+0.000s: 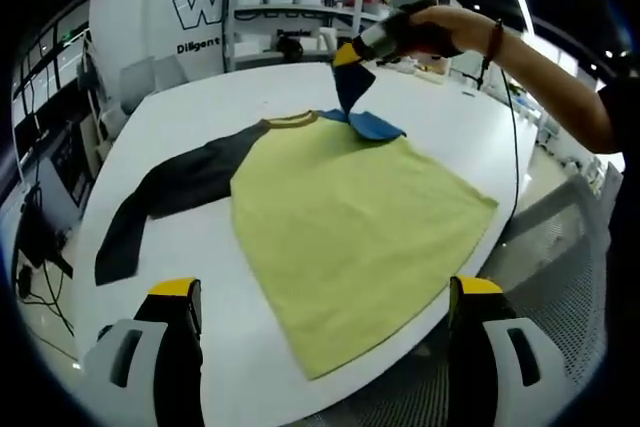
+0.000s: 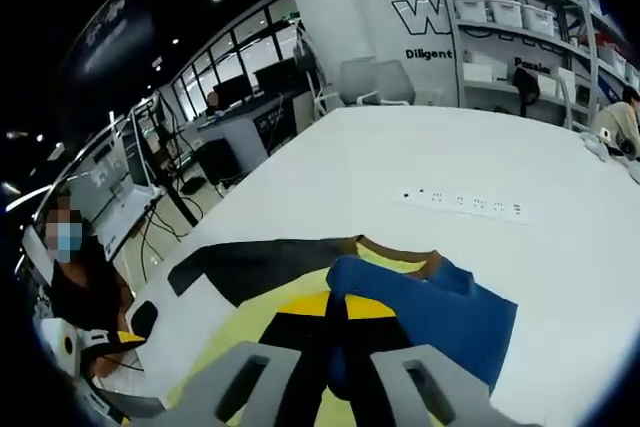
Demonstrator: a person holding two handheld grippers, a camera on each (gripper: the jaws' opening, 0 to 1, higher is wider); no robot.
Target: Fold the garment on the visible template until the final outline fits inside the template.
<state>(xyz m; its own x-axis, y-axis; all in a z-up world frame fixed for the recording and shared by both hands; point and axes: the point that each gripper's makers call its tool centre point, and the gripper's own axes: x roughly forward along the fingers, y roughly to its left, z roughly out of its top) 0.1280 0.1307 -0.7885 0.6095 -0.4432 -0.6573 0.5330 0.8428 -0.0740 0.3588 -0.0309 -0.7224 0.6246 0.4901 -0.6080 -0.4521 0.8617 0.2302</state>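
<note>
A long-sleeved shirt lies flat on the white table point(image 1: 200, 107), with a yellow-green body point(image 1: 350, 237), a brown collar point(image 1: 292, 120) and a dark sleeve point(image 1: 170, 192) stretched out to the left. Its blue sleeve point(image 1: 362, 112) is lifted off the table, and my right gripper point(image 1: 350, 55), held in a person's hand, is shut on it. In the right gripper view the jaws point(image 2: 330, 309) are pinched together on the blue sleeve point(image 2: 440, 312), above the collar point(image 2: 400, 252) and the dark sleeve point(image 2: 260, 267). My left gripper point(image 1: 325, 287) is open, hovering over the shirt's hem at the near table edge.
A white power strip point(image 2: 460, 202) lies on the table beyond the shirt. Shelves with white bins point(image 1: 290, 7) and grey chairs point(image 2: 375, 82) stand behind the table. Desks with monitors point(image 2: 240, 97) line the side. A person point(image 2: 75, 277) sits near the table's corner.
</note>
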